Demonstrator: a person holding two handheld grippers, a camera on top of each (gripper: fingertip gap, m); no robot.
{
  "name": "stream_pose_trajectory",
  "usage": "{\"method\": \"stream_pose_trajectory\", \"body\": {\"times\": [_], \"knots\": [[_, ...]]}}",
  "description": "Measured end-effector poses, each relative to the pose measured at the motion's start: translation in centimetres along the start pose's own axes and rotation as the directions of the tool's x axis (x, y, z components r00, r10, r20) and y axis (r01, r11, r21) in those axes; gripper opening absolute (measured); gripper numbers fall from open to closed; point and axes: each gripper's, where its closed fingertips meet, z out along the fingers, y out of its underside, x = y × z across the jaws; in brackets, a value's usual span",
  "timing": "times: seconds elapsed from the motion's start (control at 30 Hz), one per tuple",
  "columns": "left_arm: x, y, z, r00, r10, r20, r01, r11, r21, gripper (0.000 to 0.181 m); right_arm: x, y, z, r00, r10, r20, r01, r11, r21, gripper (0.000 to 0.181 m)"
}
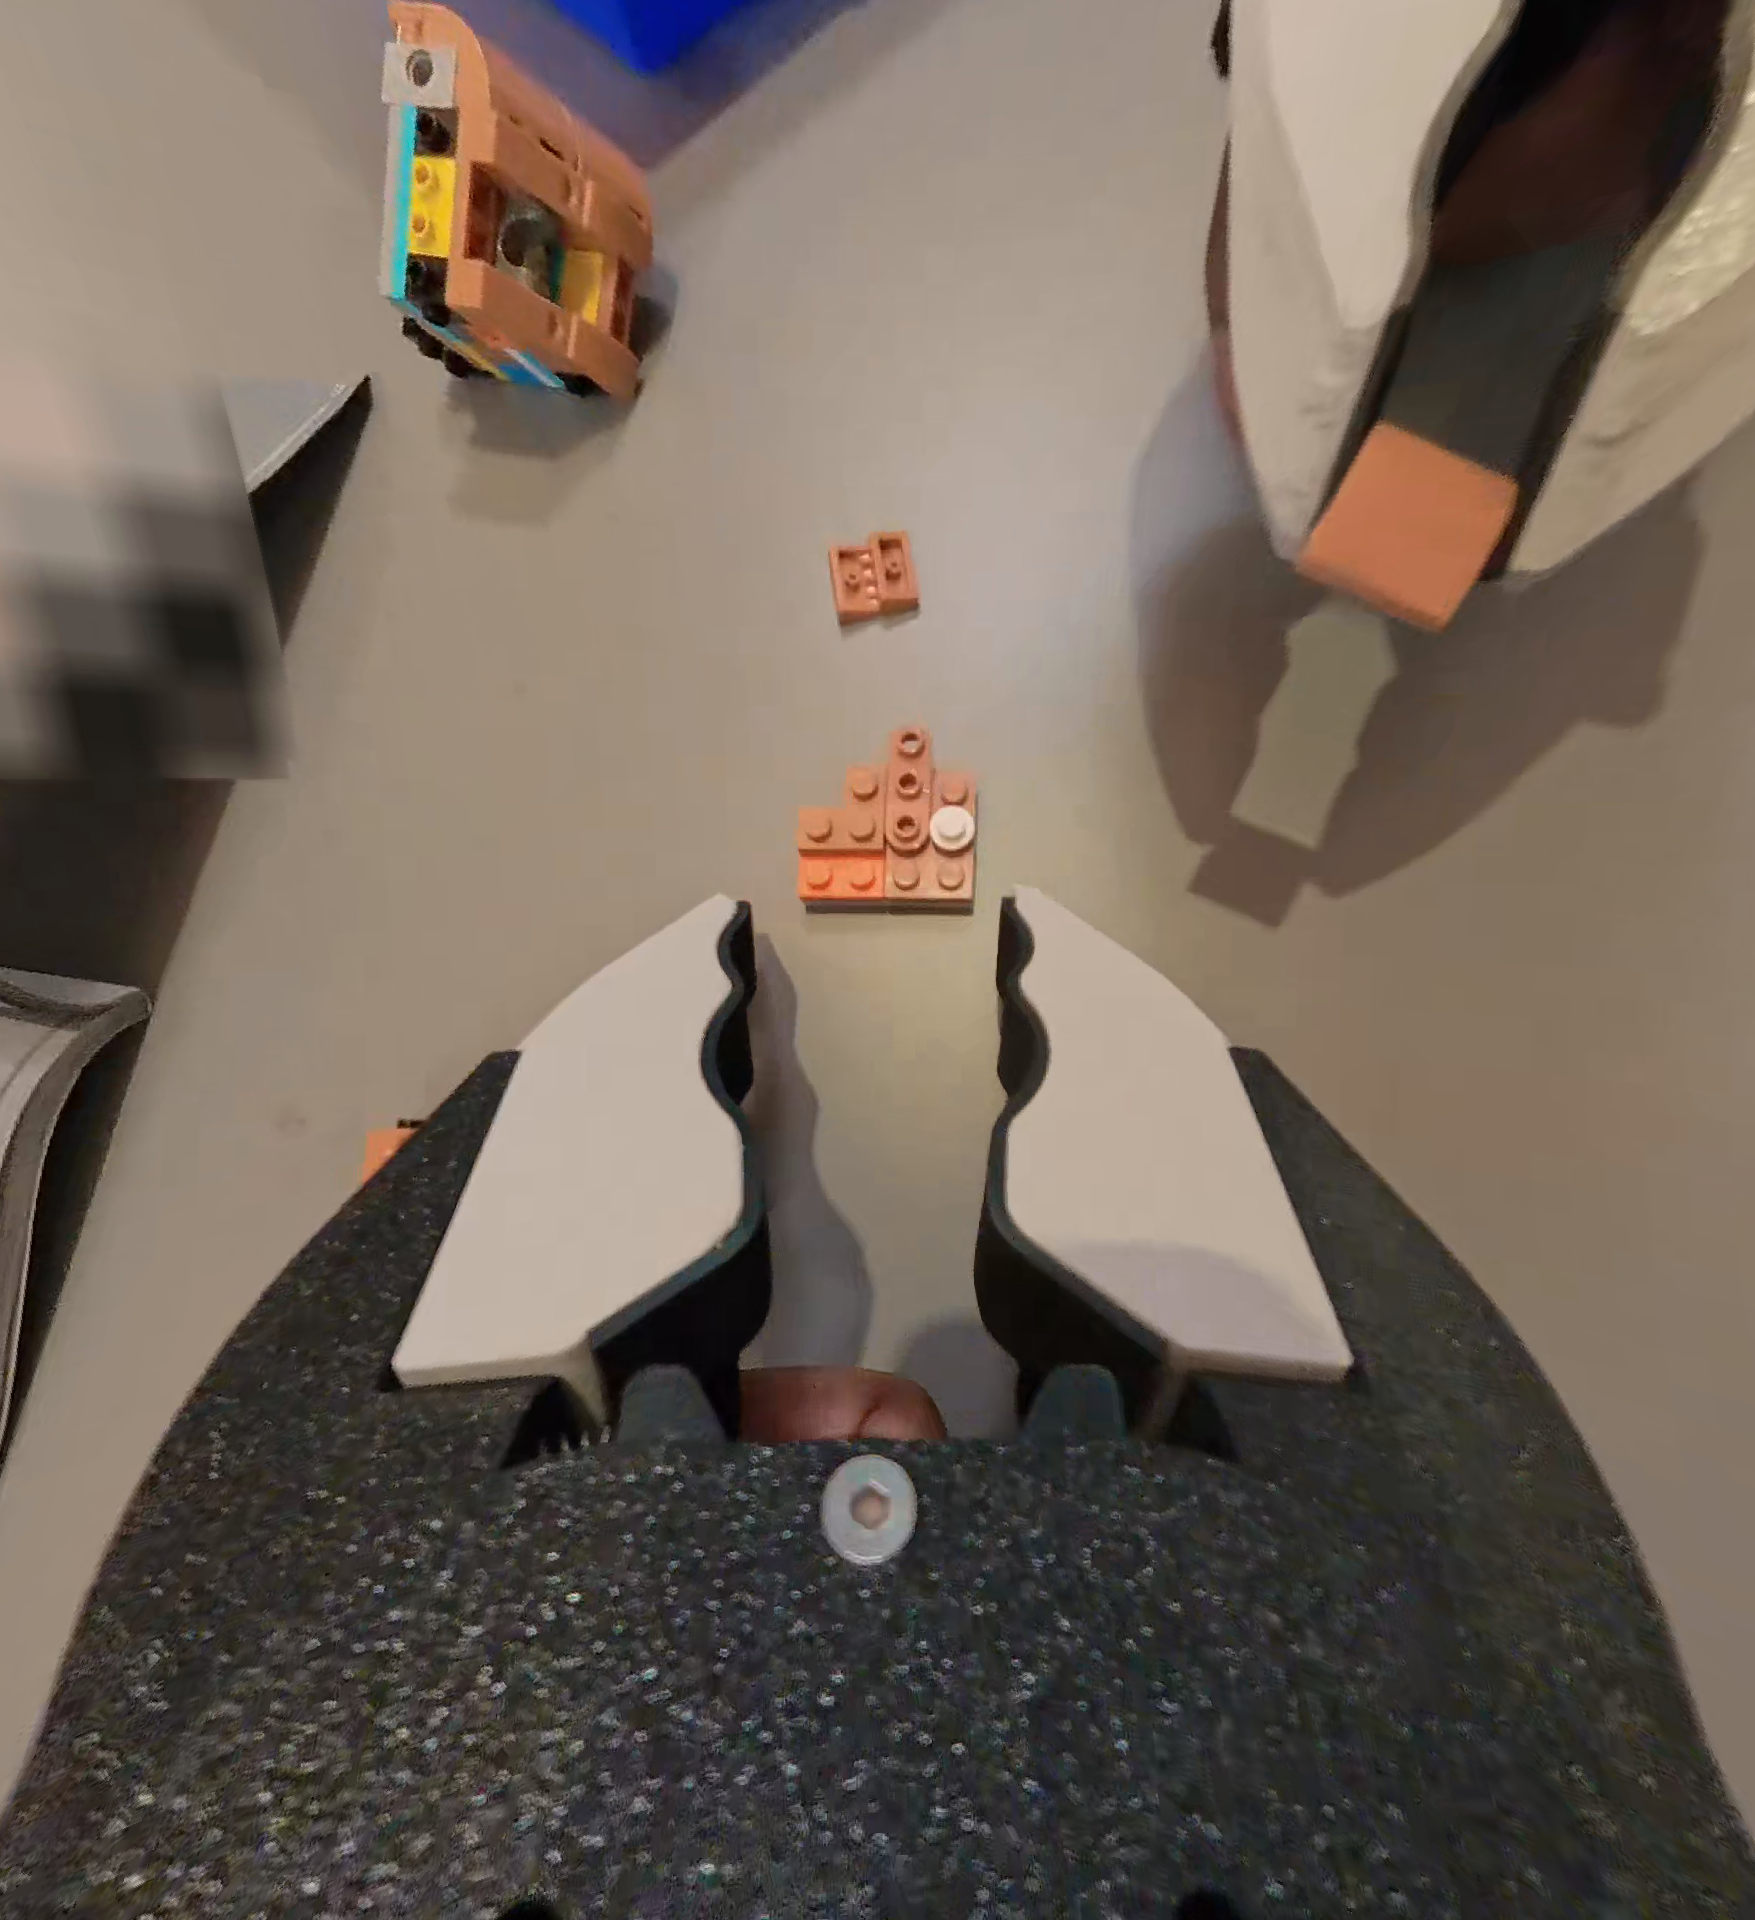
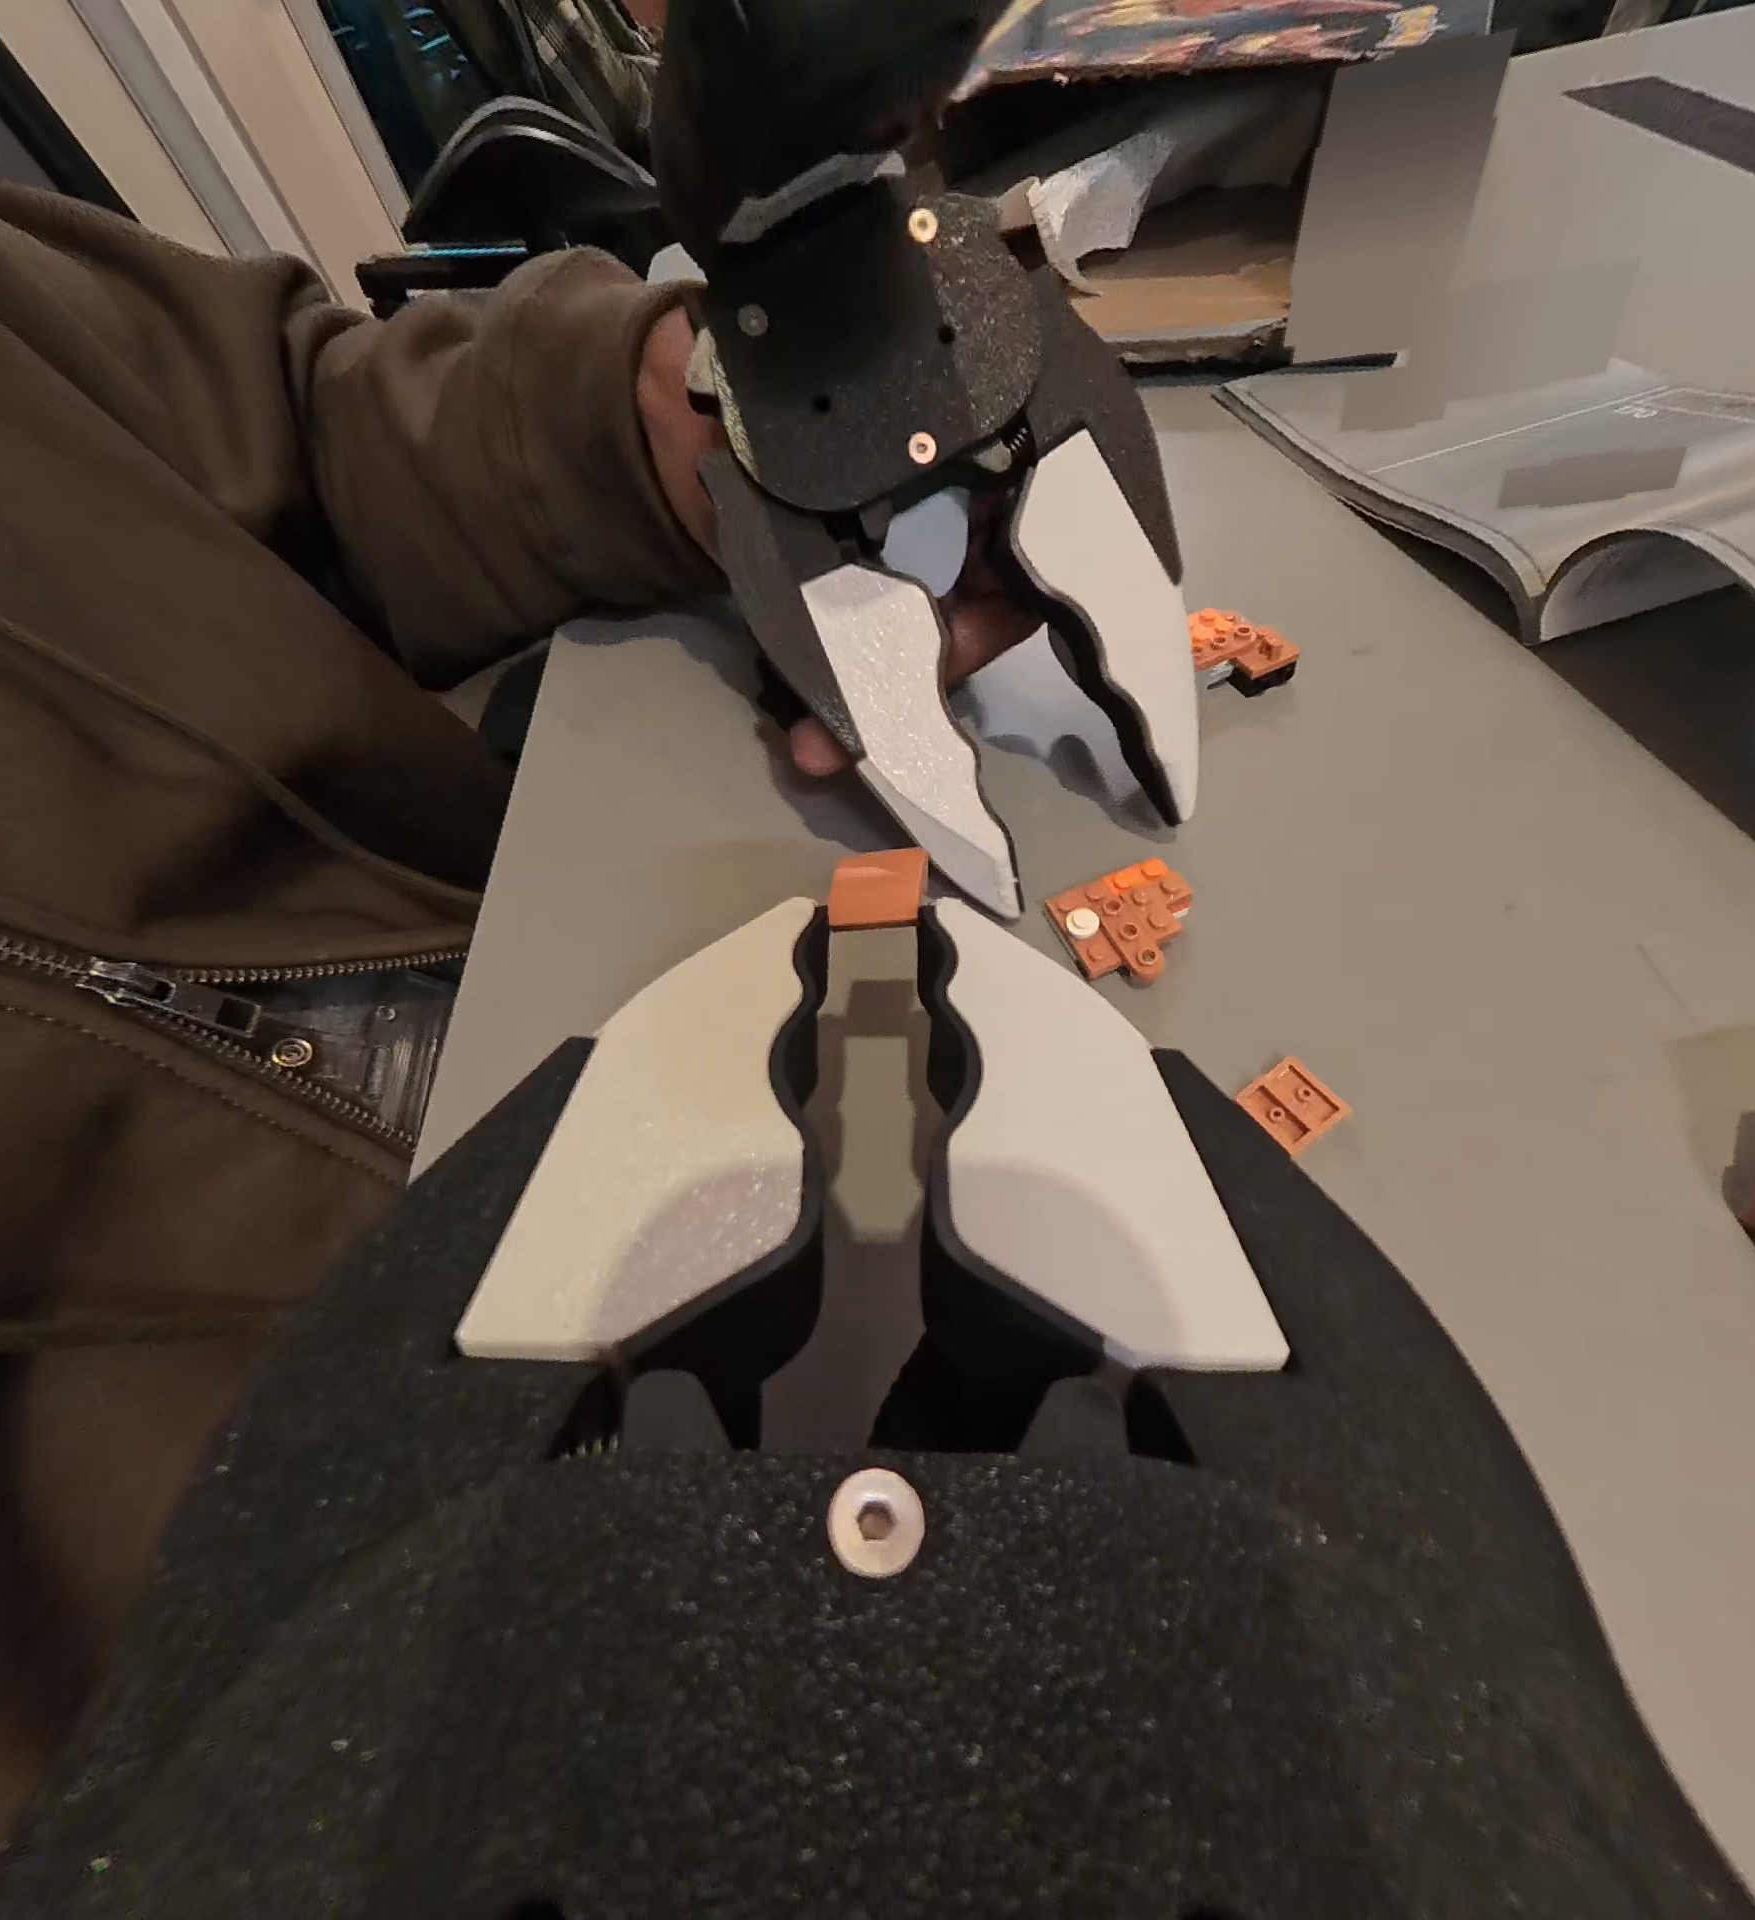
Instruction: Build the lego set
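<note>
Tile (image 2: 878, 886), smooth and brown, is pinched at the tips of the right gripper (image 2: 875, 914), off the table. The plate stack (image 1: 888, 831) lies on the table (image 1: 1060, 1143) just ahead of the left gripper (image 1: 873, 914), whose fingers are spread and empty; the tile hangs right of and beyond the stack.
</note>
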Motion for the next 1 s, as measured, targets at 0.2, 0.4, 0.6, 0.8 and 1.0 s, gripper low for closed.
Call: {"method": "stream_pose_trajectory", "body": {"times": [0.2, 0.4, 0.6, 0.8, 1.0], "knots": [[0.5, -0.1, 0.6, 0.994, -0.033, -0.104, 0.032, 0.999, -0.016, 0.033, 0.2, 0.0, -0.4, 1.000, 0.016, 0.005, -0.016, 1.000, -0.001, 0.016], [1.1, -0.4, 0.7, 0.987, -0.018, -0.162, 0.020, 1.000, 0.010, 0.033, 0.8, 0.7, 0.1, 1.000, 0.019, -0.009, -0.019, 0.998, -0.052, 0.016], [2.6, -0.8, 0.5, 0.974, 0.065, -0.217, -0.056, 0.997, 0.047, 0.033, 1.7, 1.6, 1.3, 0.998, -0.044, -0.033, 0.038, 0.988, -0.148, 0.016], [3.4, -1.7, 0.2, 0.964, 0.114, -0.242, -0.090, 0.990, 0.109, 0.033, 1.9, 2.2, 1.8, 0.996, -0.078, -0.038, 0.069, 0.977, -0.202, 0.016], [3.5, -1.7, 0.1, 0.962, 0.128, -0.242, -0.101, 0.988, 0.119, 0.033, 2.1, 2.4, 1.8, 0.993, -0.097, -0.061, 0.081, 0.973, -0.216, 0.016]]}}
